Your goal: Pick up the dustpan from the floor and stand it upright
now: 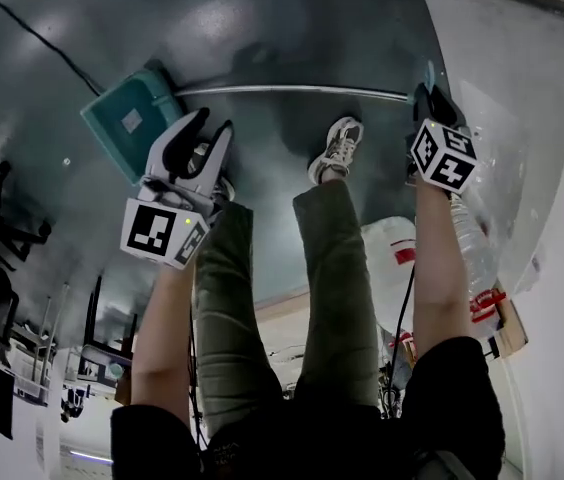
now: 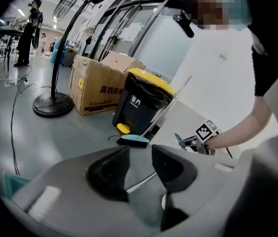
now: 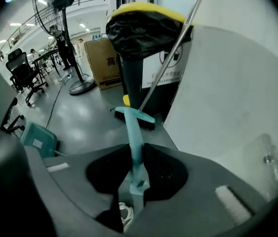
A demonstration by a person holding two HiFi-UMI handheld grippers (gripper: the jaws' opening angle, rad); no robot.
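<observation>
the dustpan is matt teal plastic, its pole shiny metal; the floor is smooth, glossy grey; beside the bin, a matt cardboard box.

The grey floor is lying open ahead. A white board is blocking the right; a bin and box are standing beyond.

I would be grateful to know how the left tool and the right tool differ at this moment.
The left tool has its jaws apart and grips nothing; the right tool is shut on the teal grip at the end of the handle of the dustpan. The left tool hangs near the pan end; the right tool is at the handle's far end. Both point downwards.
</observation>
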